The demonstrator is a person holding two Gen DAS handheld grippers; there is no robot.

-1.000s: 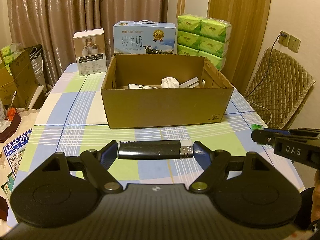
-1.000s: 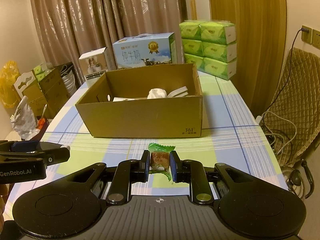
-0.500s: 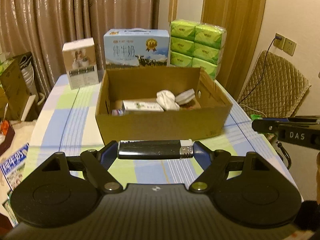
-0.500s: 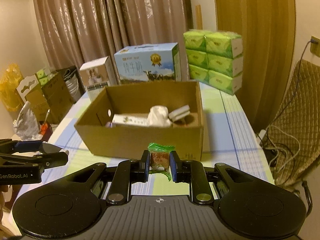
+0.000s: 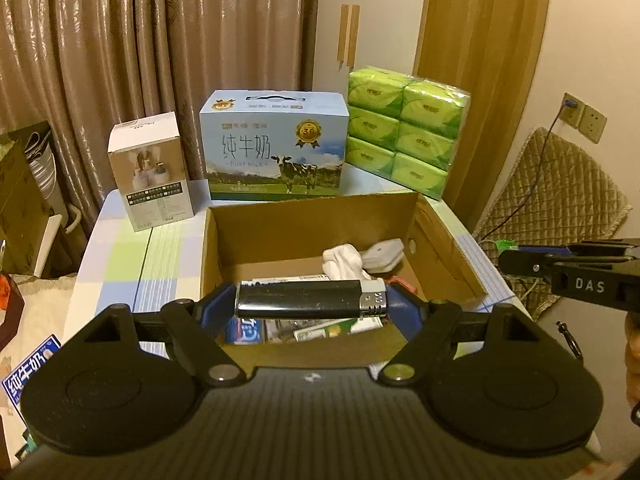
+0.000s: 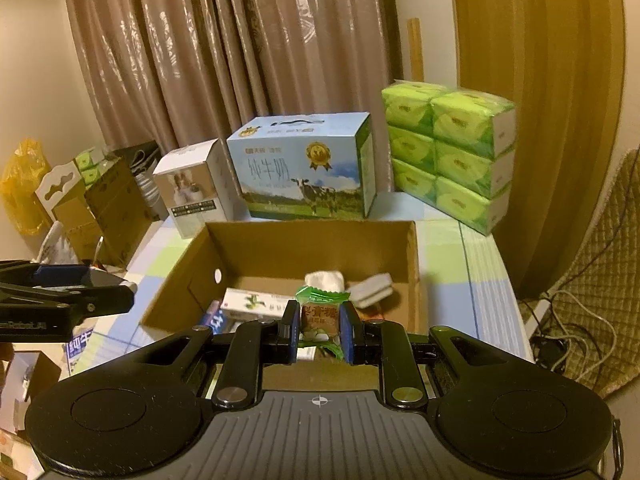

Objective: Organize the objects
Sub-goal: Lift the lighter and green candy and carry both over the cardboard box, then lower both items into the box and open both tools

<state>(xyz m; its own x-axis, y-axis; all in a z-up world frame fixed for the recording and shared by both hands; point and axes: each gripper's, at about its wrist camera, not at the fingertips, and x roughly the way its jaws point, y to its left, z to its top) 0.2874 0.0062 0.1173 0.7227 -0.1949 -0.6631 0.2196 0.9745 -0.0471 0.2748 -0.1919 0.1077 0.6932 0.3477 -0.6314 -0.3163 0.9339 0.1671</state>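
Crosswise, lighter (image 5: 310, 299) clamped in left gripper (image 5: 310, 300), over cardboard box (image 5: 440, 236).

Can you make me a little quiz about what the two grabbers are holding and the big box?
1. True or false: the left gripper holds a black lighter sideways.
2. What is the right gripper pinching? A) a sock B) a green-wrapped candy C) a spoon
3. Fill in: behind the open cardboard box stands a blue ____ carton with a cow on it.

Key: 1 true; 2 B; 3 milk.
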